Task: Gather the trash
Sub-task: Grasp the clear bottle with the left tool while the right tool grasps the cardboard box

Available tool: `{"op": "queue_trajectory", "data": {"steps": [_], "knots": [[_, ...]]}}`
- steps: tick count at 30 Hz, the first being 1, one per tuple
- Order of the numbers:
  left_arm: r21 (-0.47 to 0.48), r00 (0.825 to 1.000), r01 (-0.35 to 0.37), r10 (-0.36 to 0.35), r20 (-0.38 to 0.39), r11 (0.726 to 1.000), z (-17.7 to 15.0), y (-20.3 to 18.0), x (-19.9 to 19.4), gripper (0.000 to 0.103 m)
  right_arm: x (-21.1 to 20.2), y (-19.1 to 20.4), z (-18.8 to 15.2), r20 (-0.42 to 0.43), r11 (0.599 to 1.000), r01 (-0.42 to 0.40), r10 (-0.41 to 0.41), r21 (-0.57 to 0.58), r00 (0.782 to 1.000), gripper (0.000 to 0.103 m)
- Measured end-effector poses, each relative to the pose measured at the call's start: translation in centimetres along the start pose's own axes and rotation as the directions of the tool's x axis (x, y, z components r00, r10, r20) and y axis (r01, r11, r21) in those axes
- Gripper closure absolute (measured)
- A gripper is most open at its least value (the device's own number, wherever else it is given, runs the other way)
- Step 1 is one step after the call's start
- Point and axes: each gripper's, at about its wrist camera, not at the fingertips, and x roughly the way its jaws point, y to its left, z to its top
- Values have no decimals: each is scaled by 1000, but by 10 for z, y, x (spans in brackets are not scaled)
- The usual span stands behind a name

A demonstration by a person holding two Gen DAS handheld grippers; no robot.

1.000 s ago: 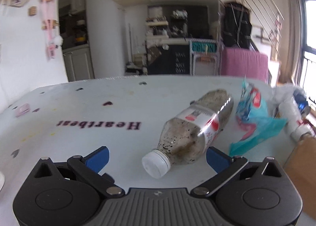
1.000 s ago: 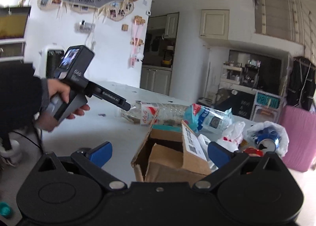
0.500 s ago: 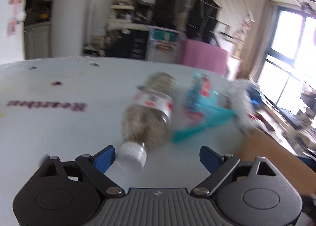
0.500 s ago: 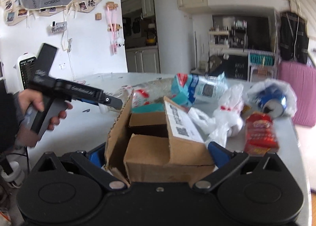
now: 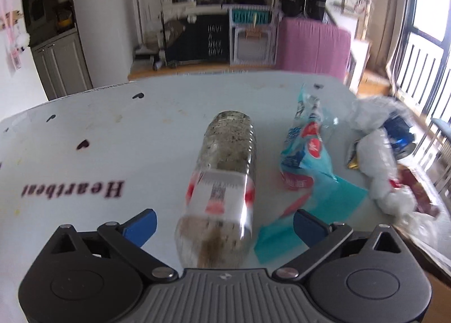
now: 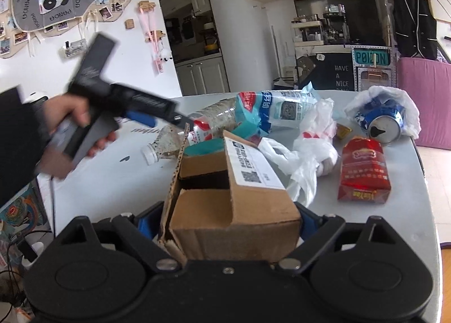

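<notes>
Between my left gripper's (image 5: 224, 224) opening blue pads lies the dirty plastic bottle (image 5: 222, 182) on the white table (image 5: 112, 136), not yet pinched. Right of the bottle sit a teal wrapper (image 5: 307, 159), crumpled white bags (image 5: 377, 159) and a blue can (image 6: 380, 117). My right gripper (image 6: 222, 222) is closing around the open cardboard box (image 6: 225, 196); whether its pads press, I cannot tell. Nothing looks collected yet; all trash remains.
</notes>
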Motion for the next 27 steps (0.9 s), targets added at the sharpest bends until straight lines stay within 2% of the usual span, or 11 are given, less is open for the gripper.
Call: {"op": "queue_trajectory", "data": {"steps": [8,10,14,16,23,27], "knots": [[18,990,-78,79,-114,997,40,-9,41,5,-18,-18,0,-19,999,-33,33,8,999,9],[17,984,-91,92,-152,996,44,-9,54,17,-19,-19,-1,-19,1000,-29,29,-5,999,4],[15,972,-112,112,-205,994,47,-10,69,26,-20,-10,0,28,997,3,-1,-71,1000,0],[-10,969,-117,112,-219,993,46,-9,73,35,-17,-10,3,33,999,-2,4,-55,999,0],[-15,974,-139,134,-183,990,32,-15,60,38,0,-11,9,-39,999,26,-28,-39,999,1],[-8,977,-152,149,-154,988,10,-20,38,39,-4,-12,9,-39,998,24,-27,-57,999,9]]}}
